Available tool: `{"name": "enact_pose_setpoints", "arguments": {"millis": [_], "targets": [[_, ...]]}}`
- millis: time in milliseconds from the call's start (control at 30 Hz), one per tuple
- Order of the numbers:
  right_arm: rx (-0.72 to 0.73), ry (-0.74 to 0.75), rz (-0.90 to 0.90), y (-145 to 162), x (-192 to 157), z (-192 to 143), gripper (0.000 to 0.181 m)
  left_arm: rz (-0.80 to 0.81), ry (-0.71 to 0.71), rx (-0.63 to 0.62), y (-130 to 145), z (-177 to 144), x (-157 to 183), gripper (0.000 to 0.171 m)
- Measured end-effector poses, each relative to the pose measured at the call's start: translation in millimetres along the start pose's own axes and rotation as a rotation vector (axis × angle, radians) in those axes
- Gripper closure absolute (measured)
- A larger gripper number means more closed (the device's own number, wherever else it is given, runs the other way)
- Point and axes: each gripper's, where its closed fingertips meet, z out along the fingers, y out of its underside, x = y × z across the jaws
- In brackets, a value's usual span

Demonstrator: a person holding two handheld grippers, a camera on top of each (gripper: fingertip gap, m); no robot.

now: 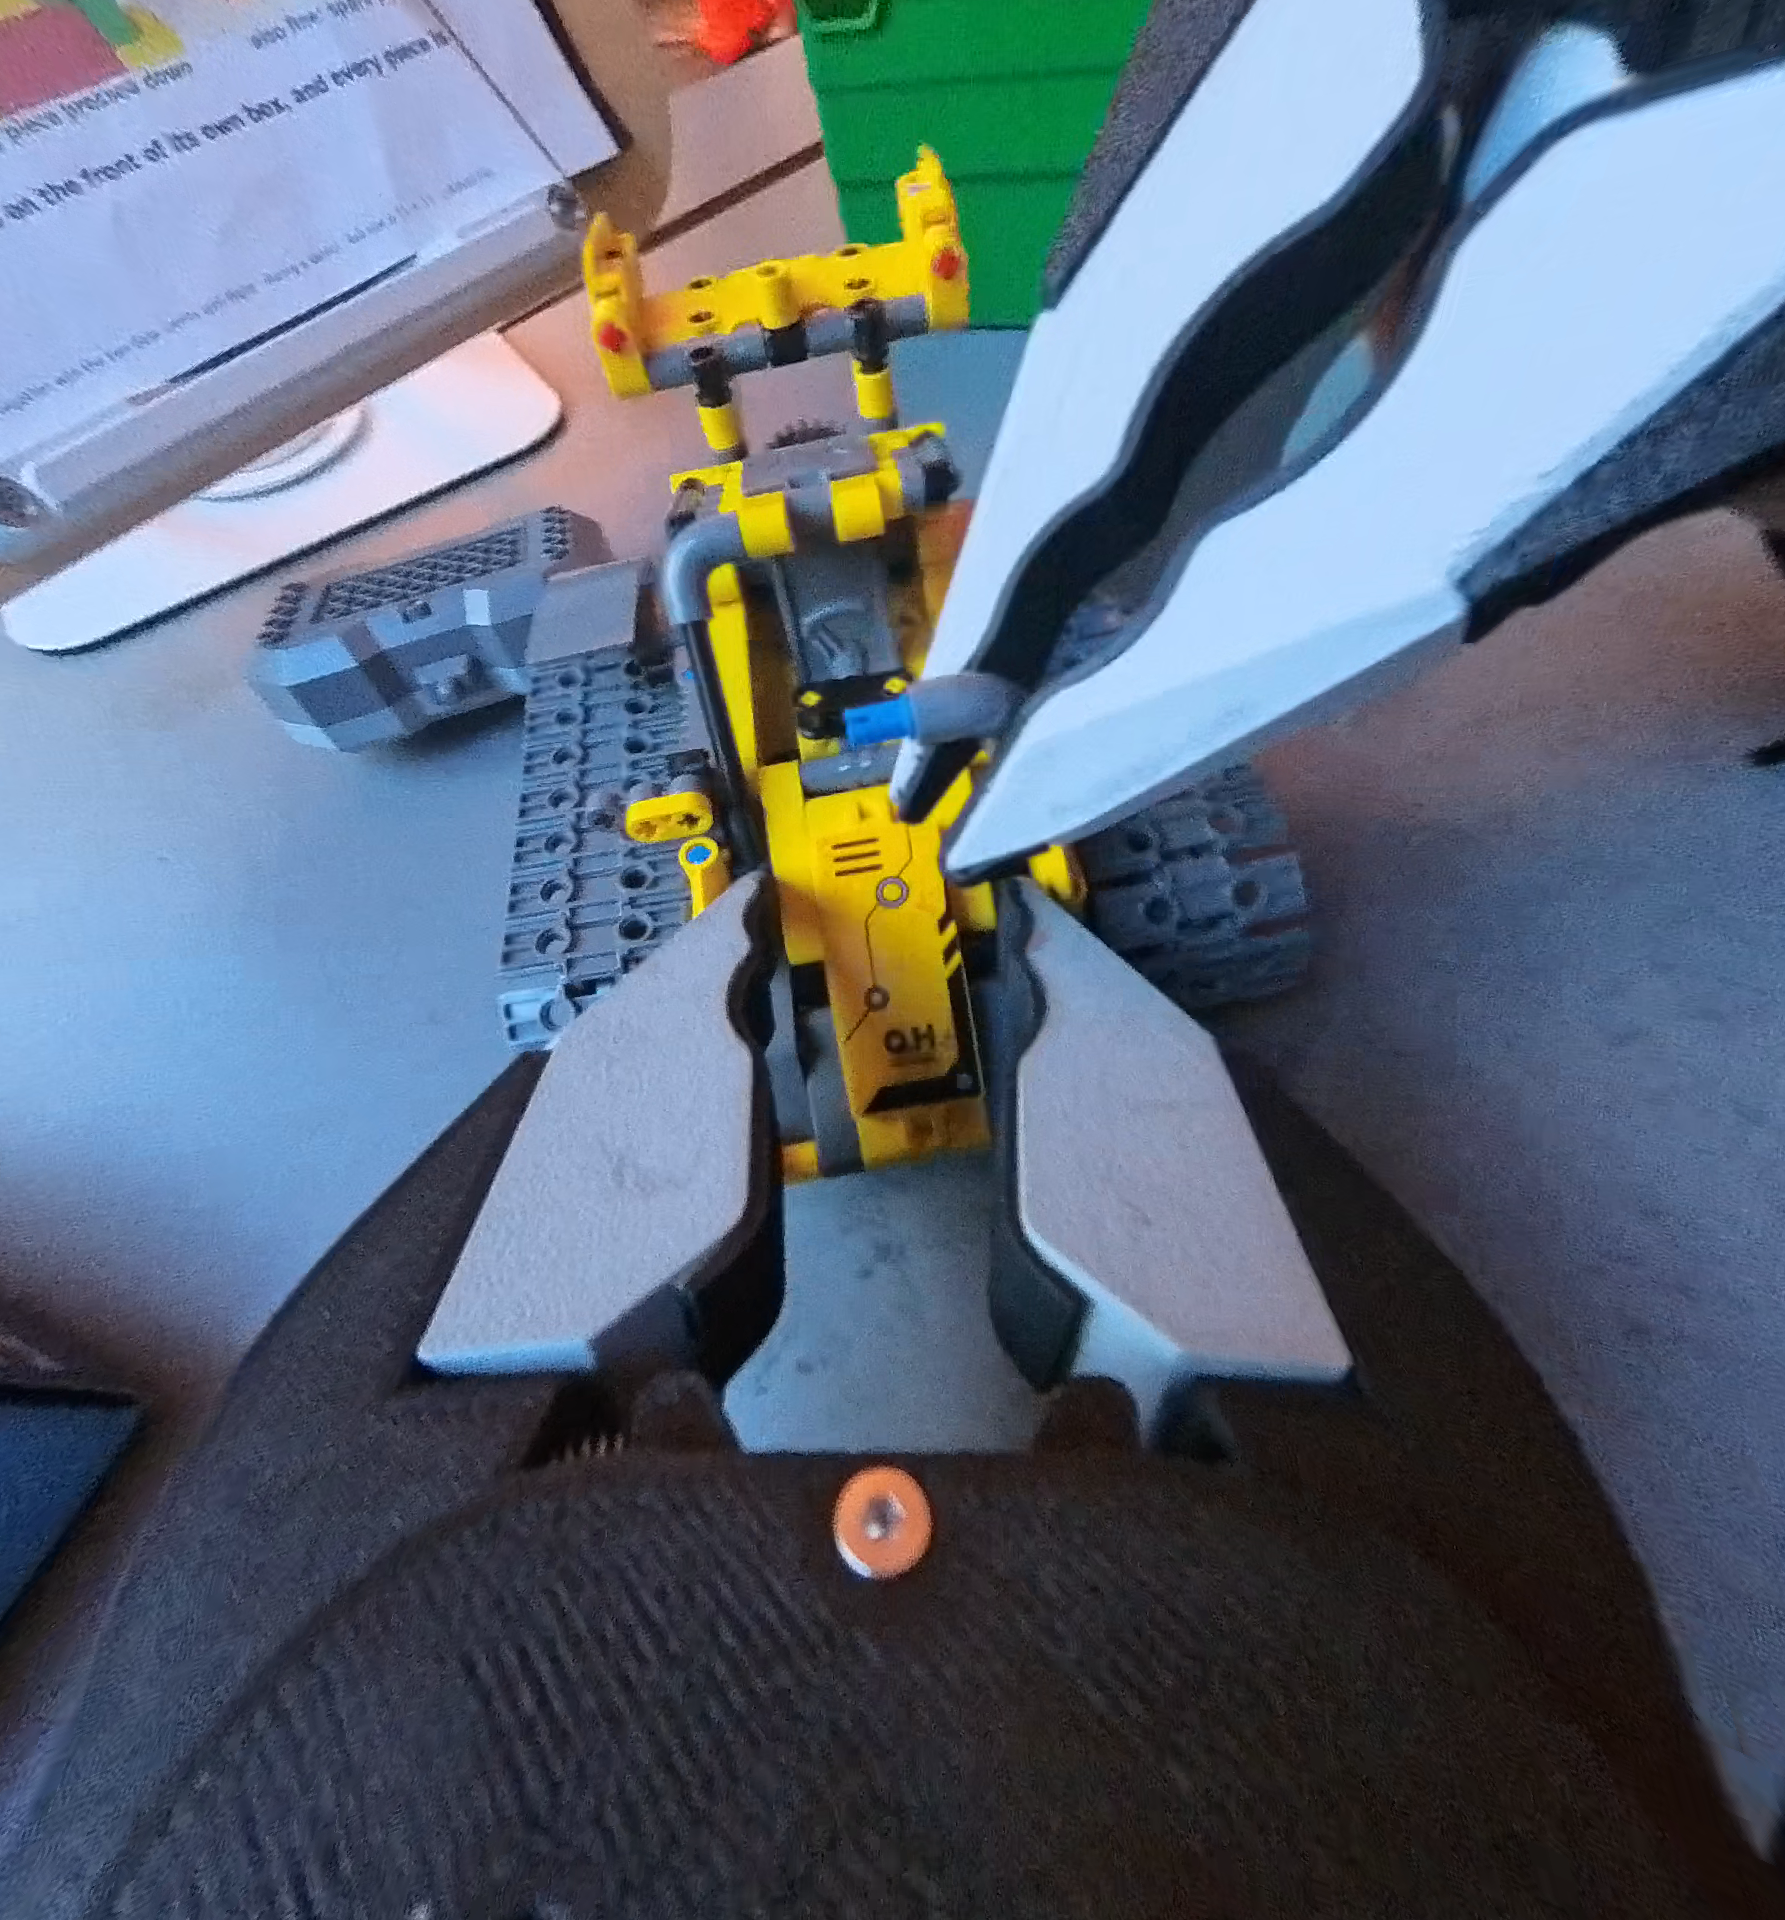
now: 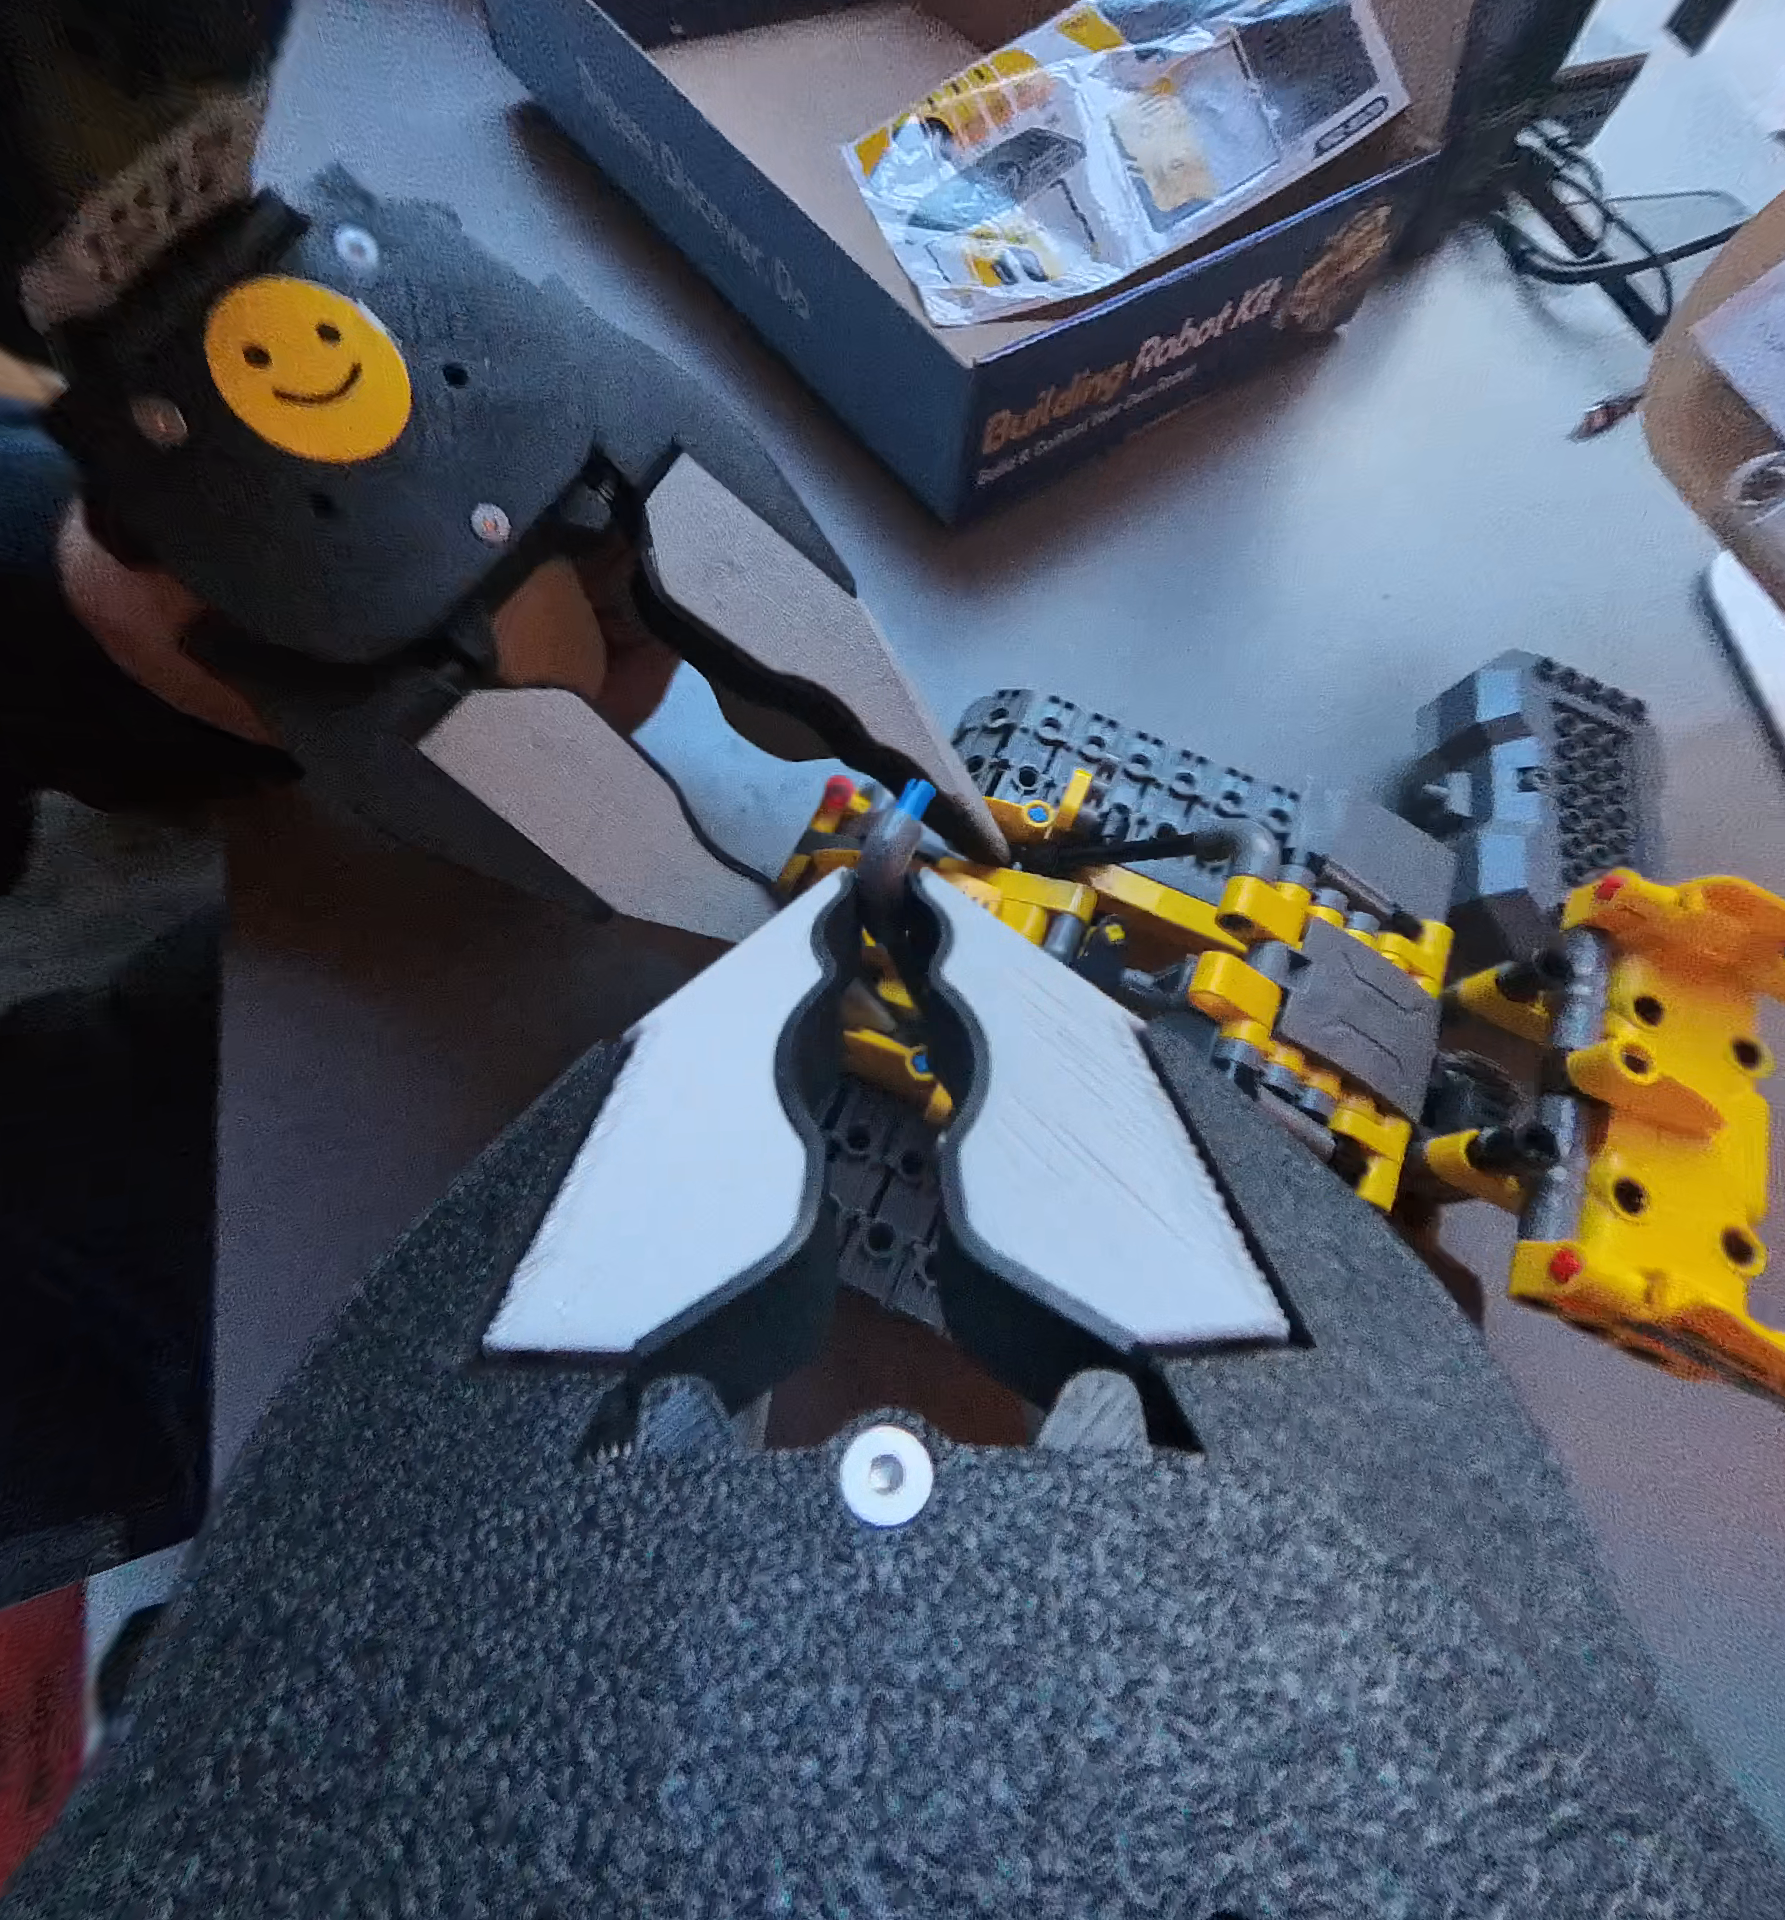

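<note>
Left gripper [image 1: 883, 914] clamps the rear of the yellow tracked brick vehicle [image 1: 867, 935] on the grey table [image 1: 140, 883], fingers part open around its body. Right gripper [image 2: 883, 883] pinches a grey elbow tube [image 2: 888, 847] with blue pin, nearly closed. Printed sheet [image 1: 192, 177] far left; lettered kit box [image 2: 971, 343] far right.

Both wrist views look steeply down, close over the tabletop [image 1: 192, 935], from opposite sides; they share the yellow model [image 1: 867, 935] [image 2: 1283, 987].
</note>
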Motion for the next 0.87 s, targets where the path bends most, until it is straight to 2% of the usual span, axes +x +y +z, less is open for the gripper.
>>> {"name": "enact_pose_setpoints", "arguments": {"millis": [167, 333, 467, 600, 633, 733, 867], "targets": [[0.062, -0.124, 0.193, -2.7, 3.3, -5.5, 0.178, 0.009, 0.014, 0.006, -0.1, 0.9, 1.7, 0.133], [0.308, -0.196, 0.420, -13.8, 18.7, -26.3, 0.180, 0.008, 0.013, 0.077, -14.8, -13.2, 6.1, 0.133], [0.408, -0.233, 0.458, -12.2, 14.5, -29.1, 0.179, 0.030, 0.003, 0.052, -11.7, -10.7, 10.6, 0.133], [0.503, -0.289, 0.547, -14.3, 19.3, -36.5, 0.181, 0.039, -0.022, 0.097, -18.6, -14.6, 11.0, 0.134], [0.525, -0.306, 0.577, -14.7, 21.0, -37.6, 0.181, 0.056, -0.028, 0.108, -21.3, -16.1, 12.3, 0.139], [0.546, -0.379, 0.626, -14.3, 20.0, -37.7, 0.180, 0.063, -0.039, 0.084, -19.3, -17.4, 11.4, 0.139], [0.570, -0.395, 0.628, -16.7, 18.2, -40.5, 0.180, 0.028, -0.015, 0.097, -19.5, -16.6, 10.8, 0.139]]}}
